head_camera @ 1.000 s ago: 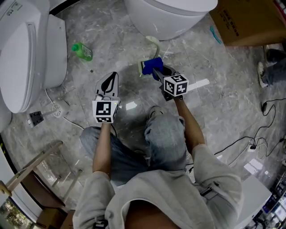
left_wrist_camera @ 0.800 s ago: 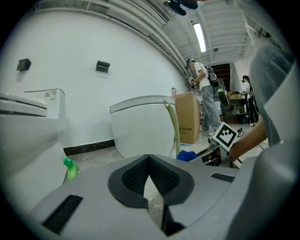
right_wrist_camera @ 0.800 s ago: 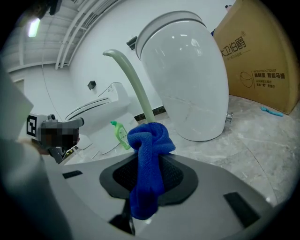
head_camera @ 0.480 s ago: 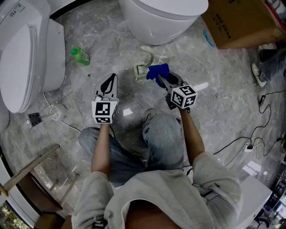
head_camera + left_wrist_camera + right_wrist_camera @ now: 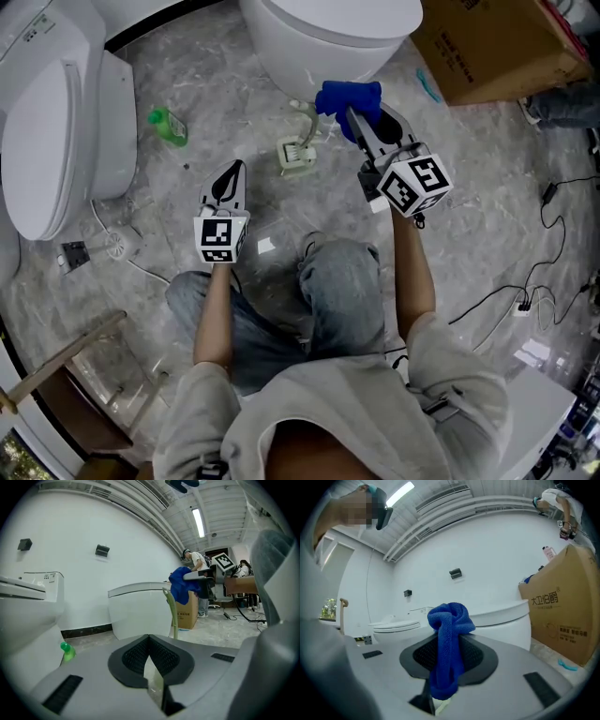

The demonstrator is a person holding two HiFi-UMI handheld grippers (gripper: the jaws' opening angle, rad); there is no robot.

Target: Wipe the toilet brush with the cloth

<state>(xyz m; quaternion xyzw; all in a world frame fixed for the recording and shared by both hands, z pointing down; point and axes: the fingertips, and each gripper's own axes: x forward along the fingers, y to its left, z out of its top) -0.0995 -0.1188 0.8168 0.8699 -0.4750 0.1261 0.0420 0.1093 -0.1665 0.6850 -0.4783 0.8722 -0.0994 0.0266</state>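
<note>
The toilet brush (image 5: pixel 297 153) stands on the marble floor in front of the middle toilet, its pale green handle (image 5: pixel 307 118) curving up; the handle (image 5: pixel 173 612) also shows upright in the left gripper view. My right gripper (image 5: pixel 359 116) is raised above and right of the brush, shut on a bunched blue cloth (image 5: pixel 345 96). In the right gripper view the cloth (image 5: pixel 446 634) hangs down between the jaws of that gripper (image 5: pixel 449 644). My left gripper (image 5: pixel 232 172) hovers left of the brush, jaws together and empty (image 5: pixel 149 638).
A white toilet (image 5: pixel 52 112) stands at the left and another bowl (image 5: pixel 328 37) at the top. A green bottle (image 5: pixel 170 126) lies on the floor between them. A cardboard box (image 5: pixel 497 47) sits at the top right, with cables (image 5: pixel 525 291) on the right floor.
My right gripper has lifted the blue cloth up and away from the brush, toward the middle toilet. The left gripper has hardly moved.
</note>
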